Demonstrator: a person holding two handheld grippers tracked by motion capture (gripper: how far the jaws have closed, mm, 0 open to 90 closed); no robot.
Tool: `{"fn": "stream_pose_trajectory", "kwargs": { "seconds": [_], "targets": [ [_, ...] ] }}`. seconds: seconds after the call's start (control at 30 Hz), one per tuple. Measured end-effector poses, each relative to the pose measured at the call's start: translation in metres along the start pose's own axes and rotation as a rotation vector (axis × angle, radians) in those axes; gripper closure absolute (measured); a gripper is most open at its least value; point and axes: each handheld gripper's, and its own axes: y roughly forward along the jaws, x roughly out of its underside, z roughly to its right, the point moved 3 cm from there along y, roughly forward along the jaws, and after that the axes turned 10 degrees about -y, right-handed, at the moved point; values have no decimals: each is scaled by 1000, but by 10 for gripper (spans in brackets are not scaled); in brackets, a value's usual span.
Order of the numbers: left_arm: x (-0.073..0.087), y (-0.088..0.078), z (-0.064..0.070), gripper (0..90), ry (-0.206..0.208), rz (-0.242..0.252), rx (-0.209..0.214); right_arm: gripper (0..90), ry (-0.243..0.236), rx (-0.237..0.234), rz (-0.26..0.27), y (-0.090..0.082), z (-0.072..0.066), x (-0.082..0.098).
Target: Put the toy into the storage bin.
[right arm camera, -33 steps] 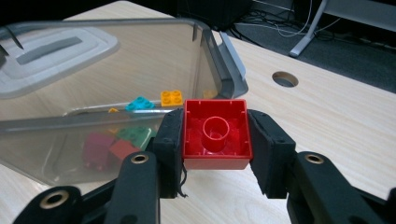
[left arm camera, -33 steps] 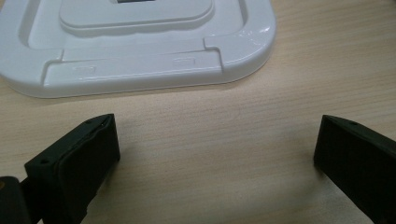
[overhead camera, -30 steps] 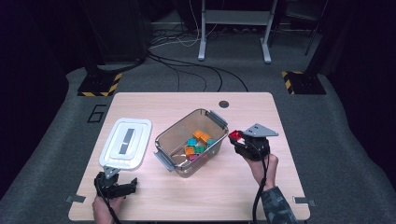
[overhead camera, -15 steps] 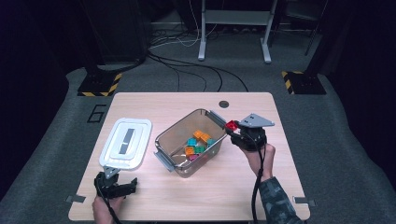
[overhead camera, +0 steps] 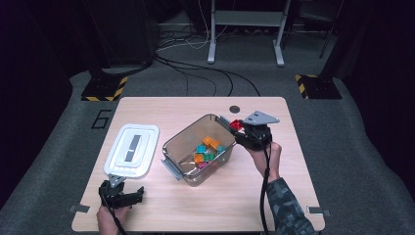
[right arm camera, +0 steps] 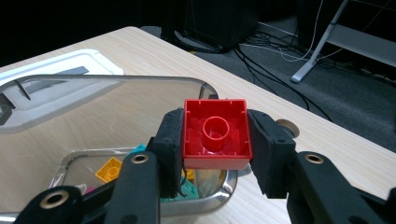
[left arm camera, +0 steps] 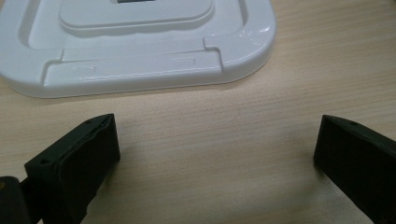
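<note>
A red brick, hollow underside facing the camera, sits squeezed between the pads of my right gripper. In the high view that gripper hangs over the right end of the clear bin, the red brick at its tip. Several coloured bricks lie inside the bin. My left gripper rests open on the wood, just short of the white lid. It shows at the table's near left by the lid.
A round dark grommet sits in the tabletop behind the bin. The wooden table has bare room right of the bin. Cables and a metal stand lie on the floor beyond.
My right gripper has carried the red brick up and leftward, from beside the bin to over its right end. The left gripper has stayed put.
</note>
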Motion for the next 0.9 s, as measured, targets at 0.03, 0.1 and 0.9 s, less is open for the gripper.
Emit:
{"fn": "stream_pose_trajectory", "kwargs": {
  "seconds": [0.03,0.1,0.9],
  "targets": [
    [0,0,0,0,1,0,0,582,0,-3,0,2,0,-1],
    [0,0,0,0,1,0,0,582,3,-6,-3,5,-1,-2],
    [0,0,0,0,1,-1,0,582,5,-69,-38,43,-16,-5]
  ]
}}
